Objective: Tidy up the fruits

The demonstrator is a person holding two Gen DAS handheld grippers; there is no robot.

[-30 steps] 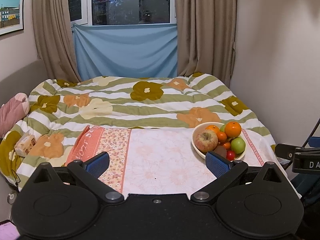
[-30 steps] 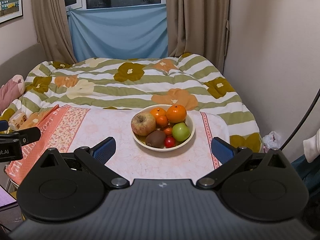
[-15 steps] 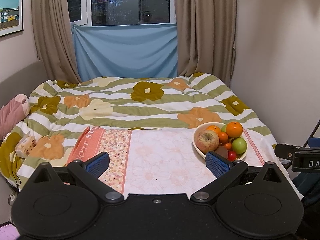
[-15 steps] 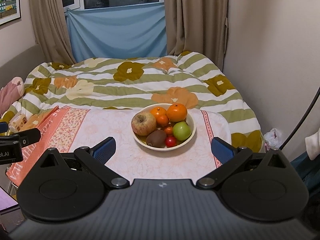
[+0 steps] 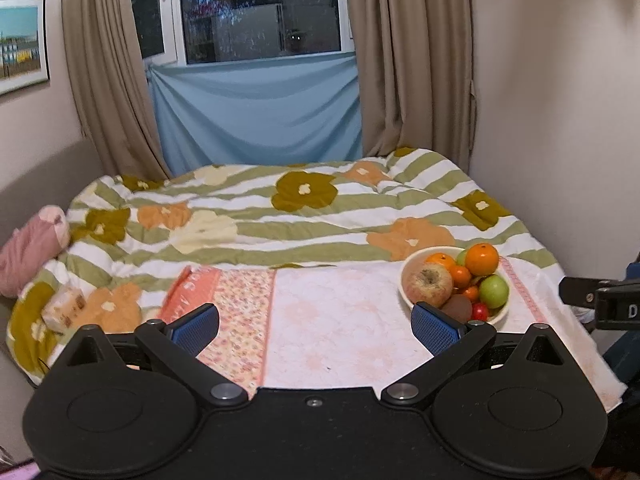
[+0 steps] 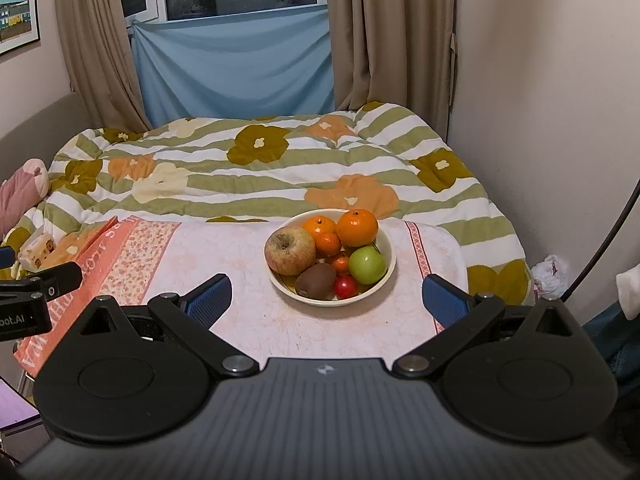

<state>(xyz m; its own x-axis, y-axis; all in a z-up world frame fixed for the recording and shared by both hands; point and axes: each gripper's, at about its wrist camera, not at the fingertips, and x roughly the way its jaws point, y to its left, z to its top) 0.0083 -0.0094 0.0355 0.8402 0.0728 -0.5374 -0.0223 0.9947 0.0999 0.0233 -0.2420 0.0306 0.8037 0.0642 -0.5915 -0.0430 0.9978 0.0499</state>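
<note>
A cream bowl (image 6: 386, 276) of fruit stands on a pink floral cloth (image 6: 248, 312) on a small table. It holds a large reddish apple (image 6: 290, 250), a green apple (image 6: 367, 265), a big orange (image 6: 357, 227), small mandarins (image 6: 328, 243), a brown kiwi (image 6: 316, 280) and a red tomato (image 6: 345, 286). My right gripper (image 6: 326, 298) is open and empty, just in front of the bowl. My left gripper (image 5: 316, 326) is open and empty, with the bowl (image 5: 410, 264) beyond its right fingertip (image 5: 434, 328).
A bed with a green-striped flowered quilt (image 6: 280, 168) lies behind the table. A pink pillow (image 5: 32, 248) lies at the left. A wall (image 6: 560, 100) stands close on the right, with a cable (image 6: 612, 232). A snack packet (image 5: 64, 306) lies on the quilt.
Both grippers have drifted slightly; the bowl sits a little lower and nearer in the right wrist view. Both jaws stayed open.
</note>
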